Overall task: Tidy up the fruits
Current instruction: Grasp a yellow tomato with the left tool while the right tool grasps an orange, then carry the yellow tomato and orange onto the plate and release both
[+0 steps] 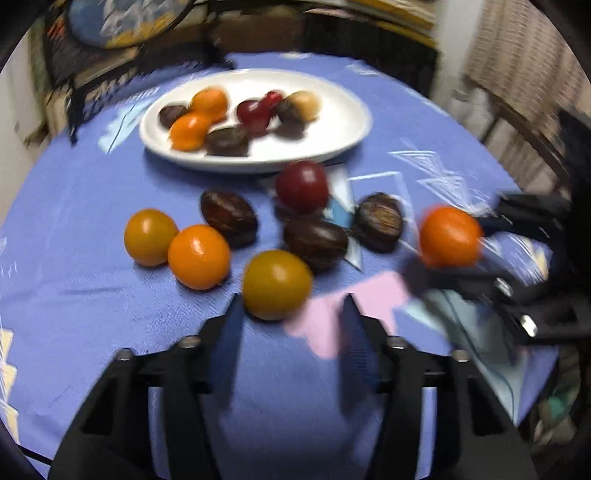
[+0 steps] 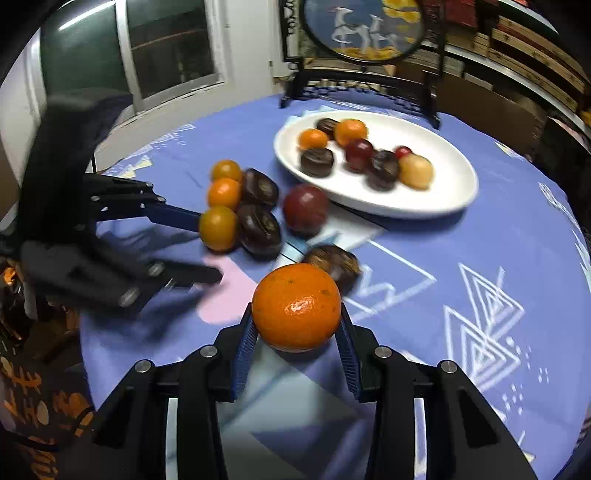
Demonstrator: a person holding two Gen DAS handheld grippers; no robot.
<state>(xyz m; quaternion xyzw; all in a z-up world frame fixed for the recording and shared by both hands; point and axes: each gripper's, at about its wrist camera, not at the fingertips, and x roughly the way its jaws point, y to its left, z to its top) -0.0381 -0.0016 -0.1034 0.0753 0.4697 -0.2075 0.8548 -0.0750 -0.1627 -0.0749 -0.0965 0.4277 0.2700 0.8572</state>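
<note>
1. Nearest in the right wrist view, the right gripper (image 2: 296, 325) has both blue pads pressed on the sides of an orange mandarin (image 2: 296, 307), which is clamped between them above the blue patterned tablecloth (image 2: 480, 258).
2. In the left wrist view, the left gripper (image 1: 291, 306) has its fingers standing apart; the amber-yellow fruit (image 1: 277, 284) touches the left finger's tip at about 11 o'clock from the gap, while the right finger sits clear of it over a pink patch of the cloth.
3. Beyond, loose on the cloth: two orange fruits (image 1: 173, 247) at 10 o'clock from the left gripper, three dark brown fruits (image 1: 314, 243) at 12 to 1 o'clock, and a dark red fruit (image 1: 302, 186) behind them.
4. Farthest, at 12 o'clock, a white oval plate (image 1: 332, 144) holds a mix of orange, brown, red and one pale fruit.
5. Behind the plate stands a round picture on a dark stand (image 2: 364, 29).
</note>
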